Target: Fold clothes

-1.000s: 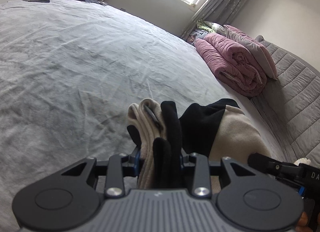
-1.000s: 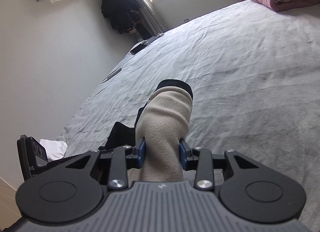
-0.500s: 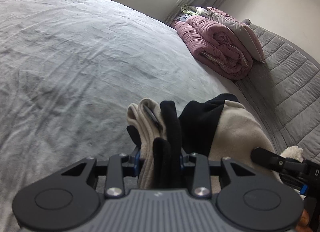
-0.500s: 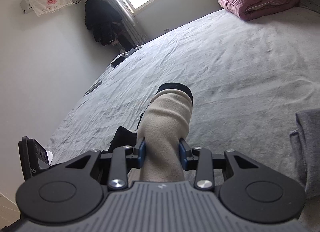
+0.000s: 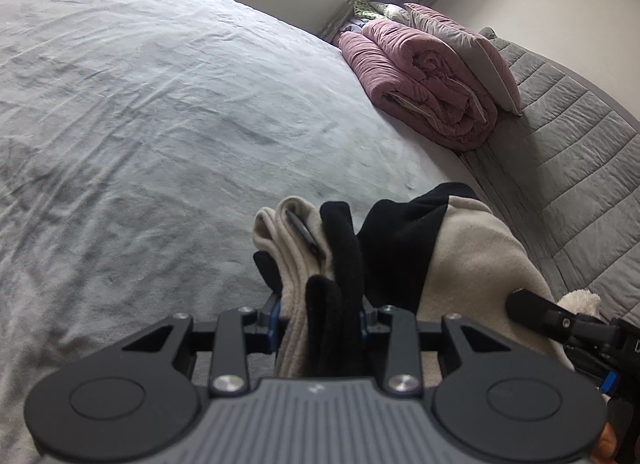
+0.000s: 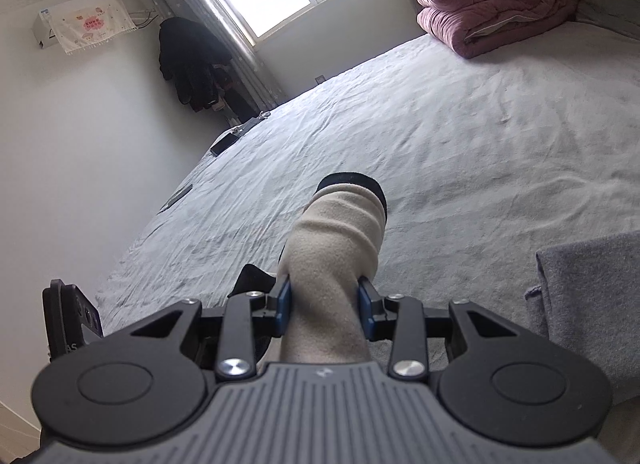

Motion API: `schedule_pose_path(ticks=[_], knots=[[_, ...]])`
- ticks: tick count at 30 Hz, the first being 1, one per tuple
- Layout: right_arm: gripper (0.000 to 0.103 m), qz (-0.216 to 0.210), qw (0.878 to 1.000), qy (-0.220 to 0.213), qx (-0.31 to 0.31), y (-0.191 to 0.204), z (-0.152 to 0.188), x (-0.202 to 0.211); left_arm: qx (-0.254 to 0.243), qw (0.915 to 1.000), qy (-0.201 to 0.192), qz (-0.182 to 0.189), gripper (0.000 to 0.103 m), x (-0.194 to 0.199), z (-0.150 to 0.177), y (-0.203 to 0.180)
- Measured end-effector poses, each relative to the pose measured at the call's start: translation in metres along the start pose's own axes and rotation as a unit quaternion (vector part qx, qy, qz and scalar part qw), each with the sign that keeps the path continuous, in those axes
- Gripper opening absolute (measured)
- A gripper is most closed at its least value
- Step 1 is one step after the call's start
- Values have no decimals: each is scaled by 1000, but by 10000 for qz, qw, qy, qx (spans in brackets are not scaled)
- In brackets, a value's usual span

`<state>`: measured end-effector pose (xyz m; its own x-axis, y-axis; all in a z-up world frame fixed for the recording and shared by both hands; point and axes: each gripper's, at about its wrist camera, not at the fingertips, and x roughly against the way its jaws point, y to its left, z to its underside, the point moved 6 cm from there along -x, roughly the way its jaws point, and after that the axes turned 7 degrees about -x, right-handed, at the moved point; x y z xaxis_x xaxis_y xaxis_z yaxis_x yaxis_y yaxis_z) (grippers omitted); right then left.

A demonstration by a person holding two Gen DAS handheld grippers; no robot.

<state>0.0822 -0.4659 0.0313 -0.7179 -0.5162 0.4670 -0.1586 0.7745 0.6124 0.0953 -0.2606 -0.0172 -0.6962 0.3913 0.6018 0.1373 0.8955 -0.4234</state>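
Jaws of the left gripper (image 5: 320,316) and right gripper (image 6: 325,306) each clamp a bunched part of a beige-and-black fleece garment (image 5: 472,260), held above a grey bed (image 5: 168,112); a rolled pink quilt (image 5: 420,76) lies near the headboard.

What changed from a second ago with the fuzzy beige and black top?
Both grippers carried the beige and black top sideways over the bed, so the pink quilt looks nearer and a grey garment came into the right view. Nothing was grabbed or dropped: the left gripper and right gripper stayed clamped on it.
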Motion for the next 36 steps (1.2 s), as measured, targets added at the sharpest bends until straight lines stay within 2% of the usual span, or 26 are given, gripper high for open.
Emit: schedule_pose_path(ticks=[16,24,36], knots=[[38,-107,9989,-454,-35,-36,-28,44,-75,9991,38,413,34,-17,-8,-58],[37,37,9964,-811,-223,-64,-44,68,-124,9975,72,686,34,-33,-8,-96],[36,397,9894,-1253,-614,-115,-47,102,-243,9949,233,949,34,-68,5,-149]])
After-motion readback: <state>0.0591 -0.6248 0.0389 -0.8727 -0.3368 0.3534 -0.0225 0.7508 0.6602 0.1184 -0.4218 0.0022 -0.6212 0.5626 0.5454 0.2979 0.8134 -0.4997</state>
